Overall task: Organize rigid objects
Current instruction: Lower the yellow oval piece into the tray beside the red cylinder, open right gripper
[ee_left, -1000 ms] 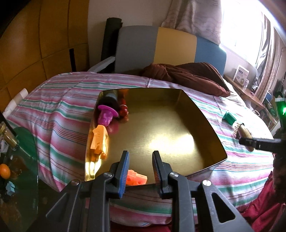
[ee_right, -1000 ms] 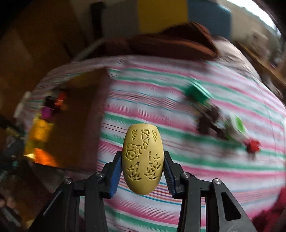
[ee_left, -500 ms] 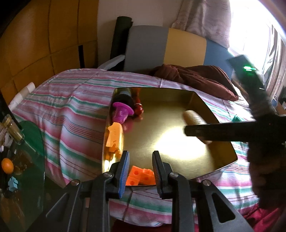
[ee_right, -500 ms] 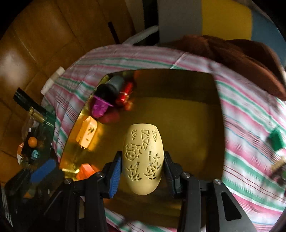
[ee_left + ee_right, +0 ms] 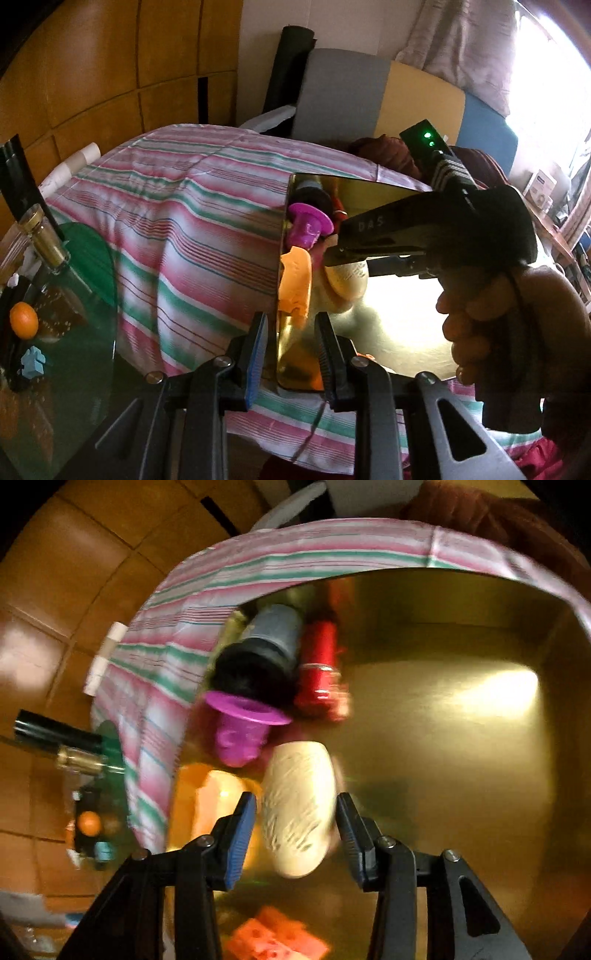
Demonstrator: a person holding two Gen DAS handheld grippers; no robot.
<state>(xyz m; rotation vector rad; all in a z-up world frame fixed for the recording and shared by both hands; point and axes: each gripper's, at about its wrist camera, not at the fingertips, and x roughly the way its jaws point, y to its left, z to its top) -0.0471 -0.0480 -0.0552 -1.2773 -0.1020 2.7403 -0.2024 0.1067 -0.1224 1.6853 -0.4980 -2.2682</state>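
Right gripper (image 5: 295, 834) has spread its jaws off the egg (image 5: 298, 808); left gripper (image 5: 290, 354) stands apart.

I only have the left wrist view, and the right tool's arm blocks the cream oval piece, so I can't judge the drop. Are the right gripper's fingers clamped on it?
Observer: No. In the right wrist view the right gripper is open, with a gap between each pad and the cream oval piece.
Operator: Where does it sit in the tray?
Observer: It is over the floor of the gold tray, just below the purple cup and beside the orange piece. Blur hides whether it touches them.
Operator: Anything behind the purple cup?
Observer: A red cylinder lies beside a grey and black cup, towards the tray's far left corner.
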